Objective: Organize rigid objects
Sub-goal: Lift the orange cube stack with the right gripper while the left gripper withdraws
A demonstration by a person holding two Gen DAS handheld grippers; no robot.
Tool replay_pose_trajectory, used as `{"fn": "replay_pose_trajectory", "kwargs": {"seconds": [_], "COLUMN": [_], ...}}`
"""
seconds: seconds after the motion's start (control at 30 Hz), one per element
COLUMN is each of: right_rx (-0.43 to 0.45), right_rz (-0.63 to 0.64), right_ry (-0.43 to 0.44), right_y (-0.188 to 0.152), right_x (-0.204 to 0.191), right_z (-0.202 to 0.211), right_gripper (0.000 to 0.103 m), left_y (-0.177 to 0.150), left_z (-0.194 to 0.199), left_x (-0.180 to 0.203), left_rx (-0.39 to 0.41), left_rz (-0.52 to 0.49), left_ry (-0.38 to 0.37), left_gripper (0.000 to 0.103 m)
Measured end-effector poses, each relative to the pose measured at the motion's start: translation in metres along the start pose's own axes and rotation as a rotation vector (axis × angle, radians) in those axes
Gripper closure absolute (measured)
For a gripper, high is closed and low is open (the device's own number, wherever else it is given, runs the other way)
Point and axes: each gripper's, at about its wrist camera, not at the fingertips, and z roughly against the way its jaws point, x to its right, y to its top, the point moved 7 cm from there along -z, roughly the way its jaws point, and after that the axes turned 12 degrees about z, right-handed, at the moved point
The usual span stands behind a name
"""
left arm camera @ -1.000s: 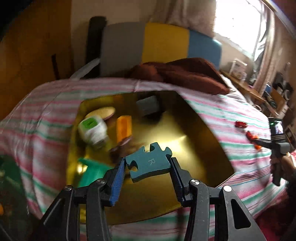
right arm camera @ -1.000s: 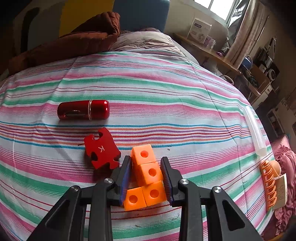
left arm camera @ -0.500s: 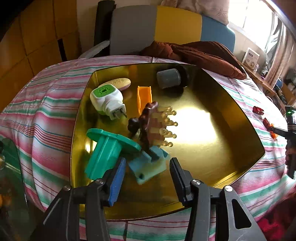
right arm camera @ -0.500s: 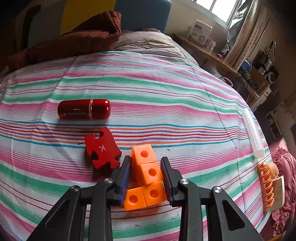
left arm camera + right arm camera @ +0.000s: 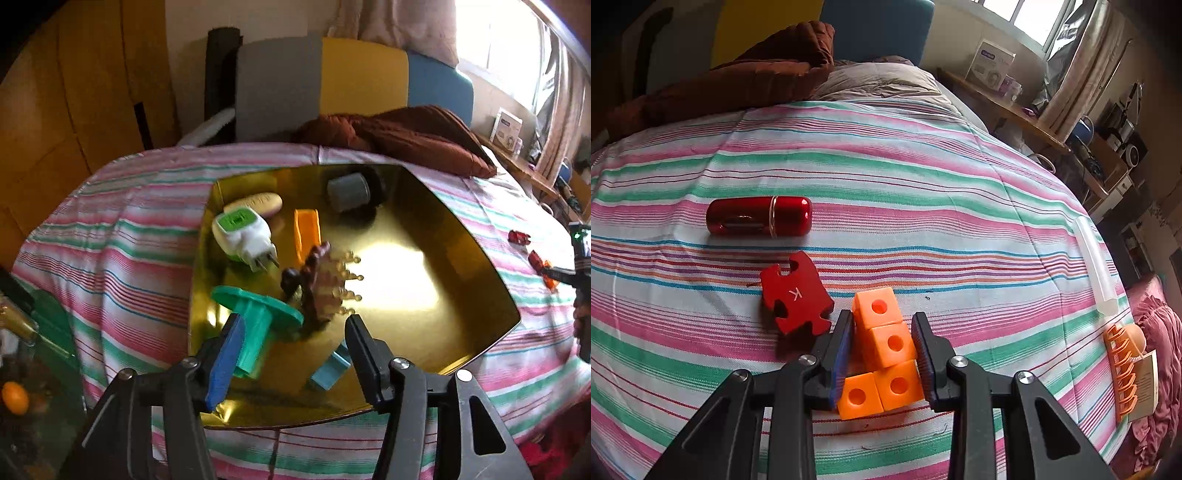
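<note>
A gold tray (image 5: 461, 306) lies on the striped bed. In it are a teal puzzle piece (image 5: 330, 369), a green spool (image 5: 258, 325), a brown hairbrush (image 5: 321, 284), a white plug-in (image 5: 243, 232), an orange piece (image 5: 306, 229) and a grey cylinder (image 5: 349, 192). My left gripper (image 5: 295, 325) is open and empty above the tray's near side. My right gripper (image 5: 882, 328) is shut on joined orange cubes (image 5: 886, 343) resting on the bed. A red puzzle piece marked K (image 5: 794, 291) and a red capsule (image 5: 759, 220) lie to their left.
A brown blanket (image 5: 738, 85) lies at the bed's head. An orange hair clip (image 5: 1123, 369) and a clear tube (image 5: 1097, 269) lie near the bed's right edge. A shelf with a white box (image 5: 991, 64) stands to the right. A glass table (image 5: 33, 369) is at the left.
My left gripper has opened and let the teal puzzle piece drop into the tray, then drawn back and up. My right gripper has stayed shut on the orange cubes.
</note>
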Motion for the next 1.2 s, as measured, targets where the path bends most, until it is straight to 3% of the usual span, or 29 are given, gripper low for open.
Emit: {"fn": "replay_pose_trajectory", "kwargs": {"seconds": [0.3, 1.2], "right_rx": [-0.003, 0.004], "right_rz": [-0.014, 0.002], "right_ry": [0.001, -0.006], "right_y": [-0.001, -0.002], "right_x": [0.0, 0.0], "right_z": [0.0, 0.002], "right_gripper": [0.07, 0.071], "left_y": [0.006, -0.002], "left_z": [0.018, 0.016], "left_x": [0.0, -0.003], "left_rx": [0.03, 0.016], "left_rz": [0.005, 0.026], "left_ry": [0.015, 0.008], "left_gripper": [0.045, 0.045]}}
